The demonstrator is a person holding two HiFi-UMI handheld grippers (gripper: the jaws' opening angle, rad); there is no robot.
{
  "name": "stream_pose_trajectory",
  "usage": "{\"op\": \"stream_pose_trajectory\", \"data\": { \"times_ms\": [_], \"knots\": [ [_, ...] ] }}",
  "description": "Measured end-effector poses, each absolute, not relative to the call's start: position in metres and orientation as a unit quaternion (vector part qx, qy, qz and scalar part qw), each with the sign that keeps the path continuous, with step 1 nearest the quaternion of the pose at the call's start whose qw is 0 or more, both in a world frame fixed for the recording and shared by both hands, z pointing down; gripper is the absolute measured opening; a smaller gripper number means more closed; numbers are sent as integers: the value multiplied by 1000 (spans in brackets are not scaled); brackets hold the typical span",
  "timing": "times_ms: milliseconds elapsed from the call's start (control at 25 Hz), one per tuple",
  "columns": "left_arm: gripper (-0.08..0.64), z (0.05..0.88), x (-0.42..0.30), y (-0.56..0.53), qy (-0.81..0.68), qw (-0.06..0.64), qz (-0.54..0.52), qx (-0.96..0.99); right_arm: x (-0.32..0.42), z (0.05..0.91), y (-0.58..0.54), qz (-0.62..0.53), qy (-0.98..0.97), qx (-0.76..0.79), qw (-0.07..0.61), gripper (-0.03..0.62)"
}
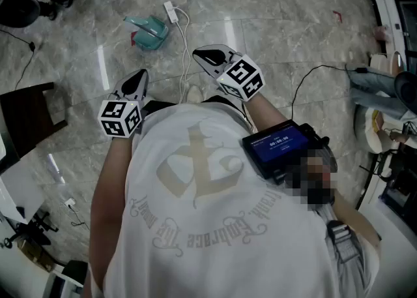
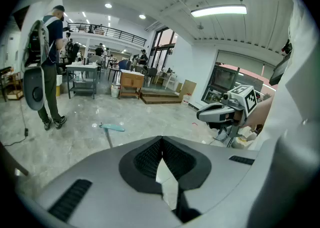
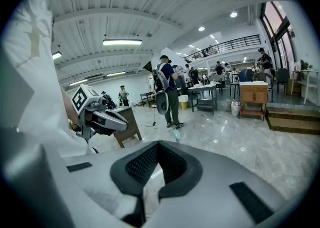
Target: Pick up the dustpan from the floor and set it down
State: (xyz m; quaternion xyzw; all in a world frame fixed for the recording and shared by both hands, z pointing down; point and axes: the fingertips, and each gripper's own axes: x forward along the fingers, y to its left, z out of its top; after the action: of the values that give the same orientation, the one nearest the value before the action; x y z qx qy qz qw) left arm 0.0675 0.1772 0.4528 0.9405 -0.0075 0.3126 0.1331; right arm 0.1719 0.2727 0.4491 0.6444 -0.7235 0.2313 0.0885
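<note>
Head view, looking steeply down past my white shirt to a polished marble floor (image 1: 280, 16). I hold one set of tongs in each hand, both angled down and fwd.

Left tongs (image 1: 141, 76): clenched, tips meeting, nothing between them. Right tongs (image 1: 201, 55): also clenched and empty, a bit further fwd than the left.

The dustpan (image 1: 148, 31) lies on the floor ahead, between the lines of the two tongs and well apart from both. It is teal, small and open-topped, and its handle seems to point up-left in the head view. Just beside it, to its right, sits a white charger (image 1: 171, 11) with a cable (image 1: 184, 36) trailing back toward me. The left gripper view shows the same teal shape out on open floor, with nothing on top of it.

Handling, my guess: thin moulded plastic, so light and stiff, but smooth. It will prob. skate on this glossy floor if nudged sideways. The flat front lip sits too low to pinch. Best hold looks like the handle or the raised back wall, with the tongs opened first and brought down from above. Keep clear of the cable.
</note>
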Motion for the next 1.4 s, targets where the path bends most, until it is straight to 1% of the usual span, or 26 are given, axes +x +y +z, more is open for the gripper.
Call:
{"op": "stream_pose_trajectory", "data": {
  "times_ms": [200,320,400,720,1080,1240,1400],
  "knots": [
    [12,452,64,188,-7,131,321,938,171,448,279,229,-726,644,80,15],
    [12,450,64,192,-8,127,325,937,171,437,279,215,-734,644,38,15],
    [12,448,62,195,-9,125,326,937,172,436,281,212,-732,647,24,16],
    [12,449,46,192,-25,135,332,933,174,441,277,218,-730,646,37,15],
    [12,456,54,178,-18,147,321,935,171,449,262,232,-728,642,60,15],
    [12,462,54,164,-22,156,321,934,177,453,247,238,-724,643,72,16],
    [12,482,62,132,-30,168,324,931,188,476,217,252,-723,639,78,17]
  ]
}}
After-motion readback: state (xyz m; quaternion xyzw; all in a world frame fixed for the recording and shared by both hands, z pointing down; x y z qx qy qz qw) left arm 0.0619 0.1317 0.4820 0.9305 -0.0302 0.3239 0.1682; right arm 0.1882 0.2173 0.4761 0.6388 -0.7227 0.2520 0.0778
